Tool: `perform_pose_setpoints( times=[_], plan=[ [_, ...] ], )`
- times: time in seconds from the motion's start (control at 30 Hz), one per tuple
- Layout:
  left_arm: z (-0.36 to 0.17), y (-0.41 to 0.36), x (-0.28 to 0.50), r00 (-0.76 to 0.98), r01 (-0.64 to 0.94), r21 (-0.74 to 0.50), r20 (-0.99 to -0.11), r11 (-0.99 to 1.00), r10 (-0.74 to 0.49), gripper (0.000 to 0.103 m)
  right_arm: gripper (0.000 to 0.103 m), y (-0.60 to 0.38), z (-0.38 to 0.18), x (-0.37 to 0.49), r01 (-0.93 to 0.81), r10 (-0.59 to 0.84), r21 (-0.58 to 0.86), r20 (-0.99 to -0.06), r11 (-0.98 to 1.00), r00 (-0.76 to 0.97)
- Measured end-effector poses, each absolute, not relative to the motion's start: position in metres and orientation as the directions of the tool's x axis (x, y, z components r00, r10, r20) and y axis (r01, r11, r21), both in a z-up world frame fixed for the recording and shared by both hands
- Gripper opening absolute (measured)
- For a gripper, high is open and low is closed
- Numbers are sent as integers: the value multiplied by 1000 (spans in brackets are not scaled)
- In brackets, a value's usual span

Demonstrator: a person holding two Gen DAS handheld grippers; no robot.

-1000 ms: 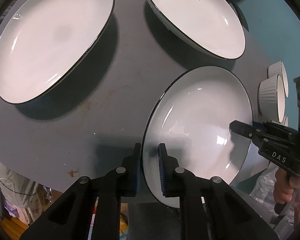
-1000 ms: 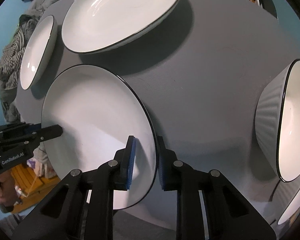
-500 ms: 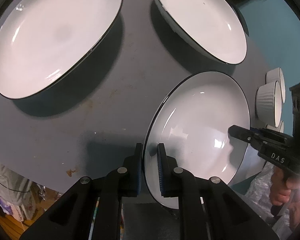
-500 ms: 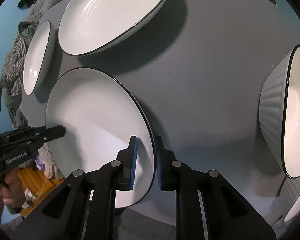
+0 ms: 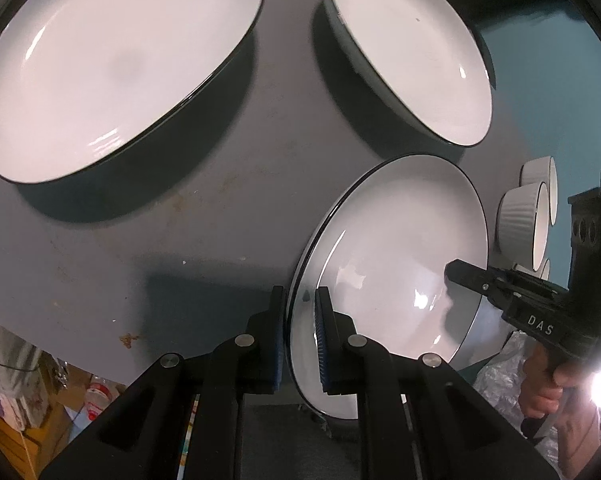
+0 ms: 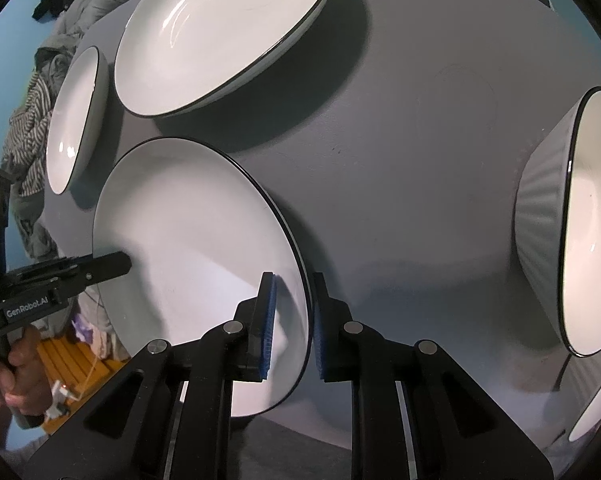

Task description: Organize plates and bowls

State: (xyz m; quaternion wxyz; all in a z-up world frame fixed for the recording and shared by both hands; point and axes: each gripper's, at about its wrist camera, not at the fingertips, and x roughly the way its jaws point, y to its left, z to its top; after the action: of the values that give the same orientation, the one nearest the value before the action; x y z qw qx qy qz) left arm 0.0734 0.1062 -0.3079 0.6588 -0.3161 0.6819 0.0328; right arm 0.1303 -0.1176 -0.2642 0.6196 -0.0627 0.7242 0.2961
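Left wrist view. I have the left gripper [image 5: 300, 340] nearly closed on the near rim of the held plate [image 5: 396, 264]. One blue pad sits on the white inner face, the other on the outer face, so the rim runs straight between my fingers [image 5: 323, 344]. The plate is tilted, with its body extending ahead and to the right of the fingers. At its far edge the right gripper [image 5: 456, 274] clamps the opposite rim — the plate hangs between both tools, clear of the table [image 5: 148, 240]. Ahead and left of the fingers lies a large plate [image 5: 112, 68]; ahead and slightly right lies a second plate [image 5: 412, 56]. I judge that the coming move turns on which of these receives the held plate; the second plate lies nearer to it. The ribbed bowls [image 5: 524, 220] stand far right, beyond the held plate.

Right wrist view. I have the right gripper [image 6: 292, 328] narrowly closed on the other rim of the same plate [image 6: 188, 240], one pad on each face. Here the plate extends left of the fingers [image 6: 269, 320], where the left gripper [image 6: 116, 262] grips it. Directly ahead is a resting plate [image 6: 220, 28], with another plate [image 6: 74, 120] further left. A ribbed bowl [image 6: 540, 216] lies right of the fingers — well apart from them.
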Motion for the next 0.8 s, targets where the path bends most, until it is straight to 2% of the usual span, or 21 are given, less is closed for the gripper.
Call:
perform_pose_setpoints(
  times=[0.8],
  plan=[
    [-265,132,79,104,-450,-365,-928,815,-358,13,14,-121,-239,141,-461,307,360,-933,811,-189]
  ],
)
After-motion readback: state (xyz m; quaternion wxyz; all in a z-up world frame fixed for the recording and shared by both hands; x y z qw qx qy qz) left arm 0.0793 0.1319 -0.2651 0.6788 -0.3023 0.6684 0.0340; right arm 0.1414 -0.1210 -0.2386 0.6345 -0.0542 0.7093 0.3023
